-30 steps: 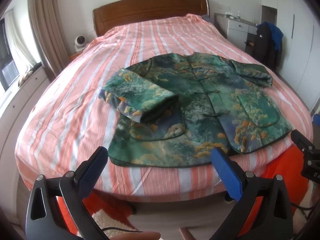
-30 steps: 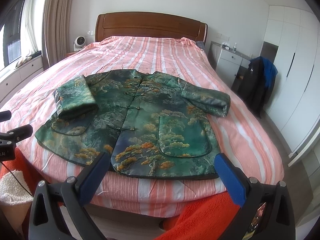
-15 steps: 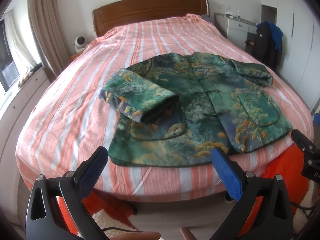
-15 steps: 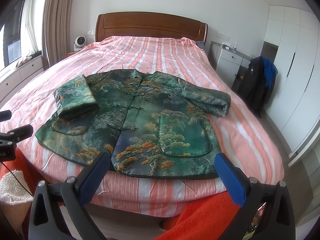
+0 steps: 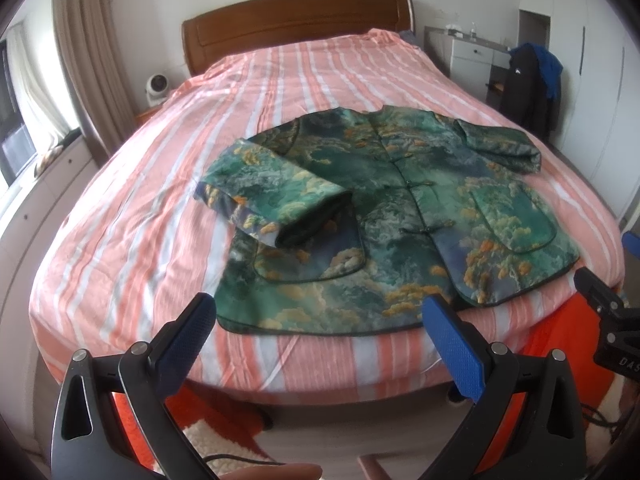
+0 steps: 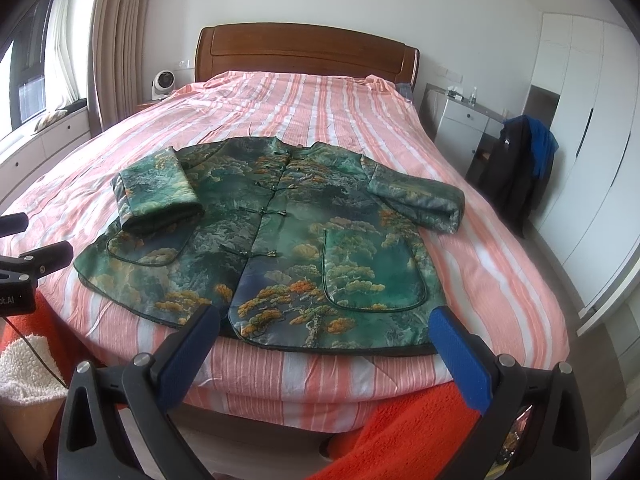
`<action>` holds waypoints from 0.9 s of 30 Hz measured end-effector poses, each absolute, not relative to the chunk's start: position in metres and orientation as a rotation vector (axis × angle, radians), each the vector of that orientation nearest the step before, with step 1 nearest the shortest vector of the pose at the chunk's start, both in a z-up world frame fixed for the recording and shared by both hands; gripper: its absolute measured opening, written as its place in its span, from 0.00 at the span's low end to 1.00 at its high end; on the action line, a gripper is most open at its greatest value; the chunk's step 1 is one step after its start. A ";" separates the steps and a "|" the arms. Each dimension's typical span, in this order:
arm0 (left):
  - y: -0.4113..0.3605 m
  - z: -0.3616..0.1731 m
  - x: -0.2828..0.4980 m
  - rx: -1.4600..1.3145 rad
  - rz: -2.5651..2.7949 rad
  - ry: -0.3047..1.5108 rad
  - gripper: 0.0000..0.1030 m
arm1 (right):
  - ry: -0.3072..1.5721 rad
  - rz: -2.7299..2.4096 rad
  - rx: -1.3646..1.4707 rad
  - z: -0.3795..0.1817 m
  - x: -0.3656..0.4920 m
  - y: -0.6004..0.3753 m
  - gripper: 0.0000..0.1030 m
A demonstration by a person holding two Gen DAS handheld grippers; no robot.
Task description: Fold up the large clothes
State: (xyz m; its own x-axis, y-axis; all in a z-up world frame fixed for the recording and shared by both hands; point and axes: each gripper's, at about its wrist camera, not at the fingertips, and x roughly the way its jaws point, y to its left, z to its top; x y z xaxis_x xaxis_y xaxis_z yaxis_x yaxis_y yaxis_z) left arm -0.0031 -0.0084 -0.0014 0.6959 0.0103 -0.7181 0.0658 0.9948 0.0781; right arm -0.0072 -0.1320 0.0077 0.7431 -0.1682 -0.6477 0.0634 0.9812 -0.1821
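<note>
A green patterned jacket with knot buttons lies flat, front up, near the foot of the bed. Its left sleeve is folded in over the body. Its right sleeve sticks out to the side. My left gripper is open and empty, just short of the jacket's hem. My right gripper is open and empty over the hem at the bed's foot. Part of the right gripper shows at the right edge of the left wrist view.
The bed has a pink-and-white striped cover and a wooden headboard. An orange rug lies on the floor at the foot. A dark coat hangs on a chair to the right, by white wardrobes. A small fan stands left of the headboard.
Both grippers have moved slightly closer to the bed's foot; the jacket sits a little lower in the views. Nothing was grasped.
</note>
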 end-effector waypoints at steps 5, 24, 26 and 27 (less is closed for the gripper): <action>-0.011 -0.002 -0.004 0.111 -0.034 0.804 1.00 | 0.720 -0.126 -0.142 0.008 -0.007 -0.134 1.00; -0.013 -0.004 -0.002 0.113 -0.040 0.815 1.00 | 0.736 -0.115 -0.141 0.006 -0.004 -0.130 1.00; -0.013 -0.004 -0.002 0.113 -0.041 0.814 1.00 | 0.734 -0.116 -0.142 0.006 -0.004 -0.130 1.00; -0.014 -0.004 -0.002 0.113 -0.041 0.813 1.00 | 0.732 -0.116 -0.141 0.006 -0.004 -0.131 1.00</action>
State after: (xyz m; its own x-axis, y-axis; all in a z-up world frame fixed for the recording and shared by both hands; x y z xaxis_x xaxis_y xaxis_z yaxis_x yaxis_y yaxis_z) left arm -0.0018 -0.0136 -0.0039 0.6868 0.0070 -0.7268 0.0797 0.9932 0.0848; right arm -0.0038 -0.1305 0.0061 0.7382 -0.1547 -0.6566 0.0560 0.9840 -0.1689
